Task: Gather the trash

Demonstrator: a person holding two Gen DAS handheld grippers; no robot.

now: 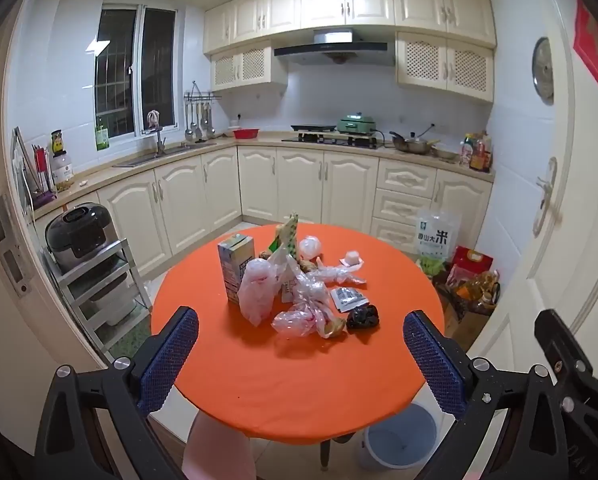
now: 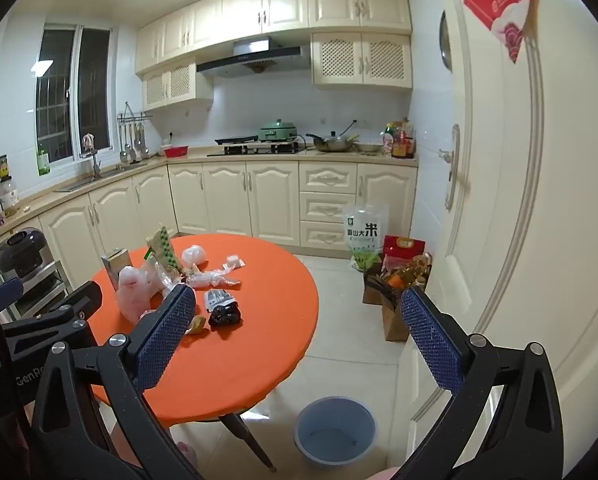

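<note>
A heap of trash lies on the round orange table (image 1: 259,372): a drink carton (image 1: 235,266), crumpled clear plastic bags (image 1: 259,290), a small printed packet (image 1: 349,298) and a black wad (image 1: 363,316). My left gripper (image 1: 301,332) hangs open above the table's near edge, short of the heap, with nothing between its fingers. My right gripper (image 2: 299,312) is open too, off the table's right side over the floor, and holds nothing. The heap shows in the right wrist view with its black wad (image 2: 225,314). A blue-grey bin (image 2: 335,430) stands on the floor by the table.
Cream cabinets and a counter run along the back wall. A rice cooker on a metal rack (image 1: 83,240) stands left of the table. A rice bag (image 2: 365,236) and boxes of groceries (image 2: 399,280) sit on the floor at the right. A white door (image 2: 499,200) lies close on the right.
</note>
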